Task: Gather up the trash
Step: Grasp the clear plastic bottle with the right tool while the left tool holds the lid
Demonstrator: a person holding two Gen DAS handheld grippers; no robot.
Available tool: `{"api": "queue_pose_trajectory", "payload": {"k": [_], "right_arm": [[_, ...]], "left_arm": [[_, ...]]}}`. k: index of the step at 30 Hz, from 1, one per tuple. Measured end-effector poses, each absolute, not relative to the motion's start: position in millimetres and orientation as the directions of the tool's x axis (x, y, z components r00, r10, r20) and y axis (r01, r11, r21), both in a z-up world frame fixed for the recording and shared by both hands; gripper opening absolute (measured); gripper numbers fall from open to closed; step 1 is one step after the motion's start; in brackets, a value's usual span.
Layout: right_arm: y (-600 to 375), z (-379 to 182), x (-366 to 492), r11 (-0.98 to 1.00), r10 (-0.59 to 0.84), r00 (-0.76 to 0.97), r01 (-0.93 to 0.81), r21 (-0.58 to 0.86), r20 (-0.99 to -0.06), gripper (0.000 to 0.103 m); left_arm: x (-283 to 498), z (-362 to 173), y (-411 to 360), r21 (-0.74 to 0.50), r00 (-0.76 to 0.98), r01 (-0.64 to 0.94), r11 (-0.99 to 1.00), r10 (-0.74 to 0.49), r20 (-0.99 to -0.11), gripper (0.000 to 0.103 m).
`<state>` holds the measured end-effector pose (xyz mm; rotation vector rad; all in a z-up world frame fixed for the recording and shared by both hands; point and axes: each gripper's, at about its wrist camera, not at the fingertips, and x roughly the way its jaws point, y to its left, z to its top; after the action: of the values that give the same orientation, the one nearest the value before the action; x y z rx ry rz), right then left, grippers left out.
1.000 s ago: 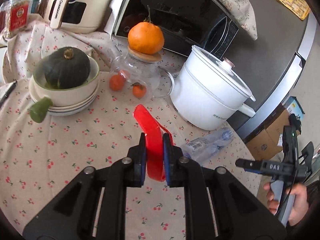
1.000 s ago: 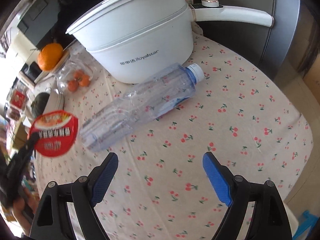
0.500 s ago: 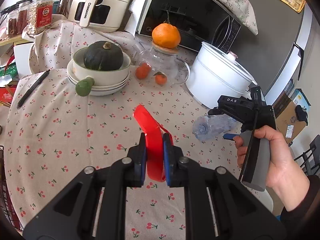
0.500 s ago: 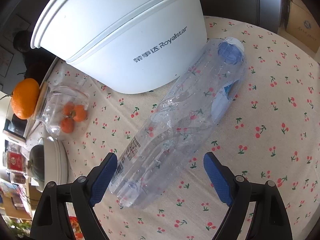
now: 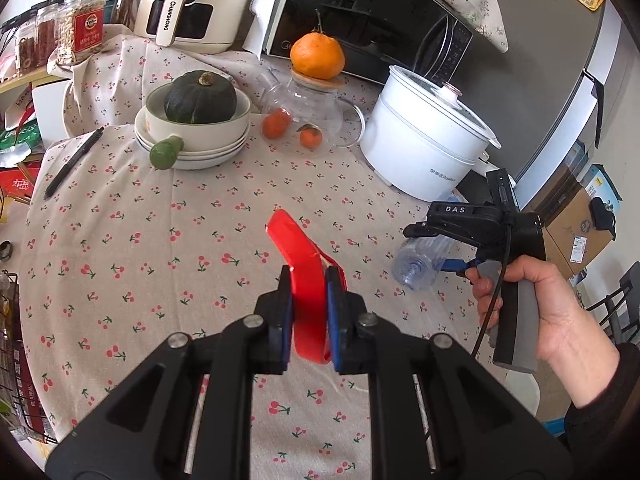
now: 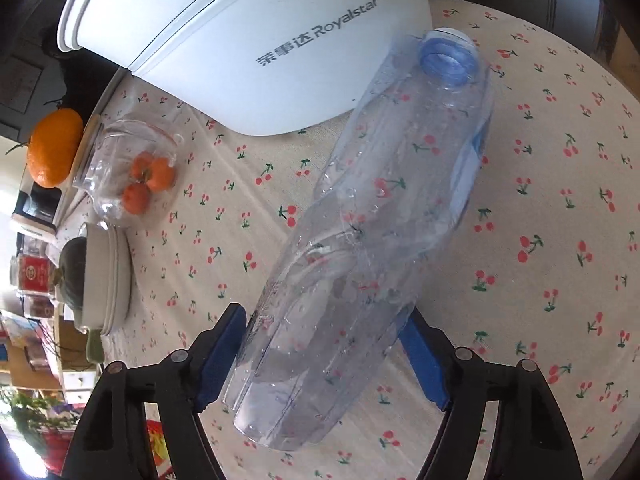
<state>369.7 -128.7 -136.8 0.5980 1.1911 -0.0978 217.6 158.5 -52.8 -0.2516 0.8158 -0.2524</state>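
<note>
Right wrist view: right tongs are closing around the crumpled plastic bottle, lying near the tabletop's right edge against the white cooker. Left tongs clamp a red wrapper. My guess: the slick, springy bottle could squirt sideways off the edge.

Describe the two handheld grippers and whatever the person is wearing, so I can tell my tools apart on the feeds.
Both are black, angular frames with silver rivets and blue pads on the fingers: the left gripper and the right gripper look alike. The right one carries white DAS lettering, a grey pistol handle and a thin black cable. The right hand shows a dark sleeve at the wrist.
</note>
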Motion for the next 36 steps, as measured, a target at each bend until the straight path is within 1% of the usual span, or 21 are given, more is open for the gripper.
{"api": "queue_pose_trajectory", "payload": {"k": [4,9,14,18,24,30,33,36], "right_arm": [[-146,-129,333,0.884,0.212,0.377,0.319,0.342,-0.902,0.068],[-168,-119,288,0.92,0.201,0.353,0.253,0.3,-0.914,0.066],[-191,-96,244,0.945,0.203,0.357,0.172,0.277,-0.912,0.065],[-205,-79,215,0.952,0.225,0.362,0.117,0.284,-0.905,0.064],[-229,-64,178,0.943,0.275,0.369,0.077,0.325,-0.888,0.063],[-248,-56,155,0.935,0.302,0.398,0.053,0.35,-0.866,0.062],[-257,-56,143,0.937,0.303,0.437,0.028,0.349,-0.847,0.062],[-267,-58,139,0.931,0.305,0.428,0.054,0.361,-0.851,0.062]], "left_arm": [[199,-41,144,-0.27,0.652,0.144,0.952,-0.297,-0.698,0.016],[175,-26,125,-0.247,0.645,0.167,0.954,-0.295,-0.705,0.016],[150,-16,100,-0.198,0.642,0.207,0.958,-0.286,-0.711,0.016],[132,-9,83,-0.17,0.644,0.235,0.957,-0.284,-0.71,0.016],[112,-3,61,-0.196,0.644,0.251,0.948,-0.315,-0.697,0.016],[99,-11,39,-0.232,0.638,0.261,0.937,-0.347,-0.687,0.016],[97,-22,30,-0.243,0.623,0.263,0.934,-0.357,-0.696,0.016],[96,-28,17,-0.234,0.6,0.285,0.93,-0.363,-0.713,0.016]]}}
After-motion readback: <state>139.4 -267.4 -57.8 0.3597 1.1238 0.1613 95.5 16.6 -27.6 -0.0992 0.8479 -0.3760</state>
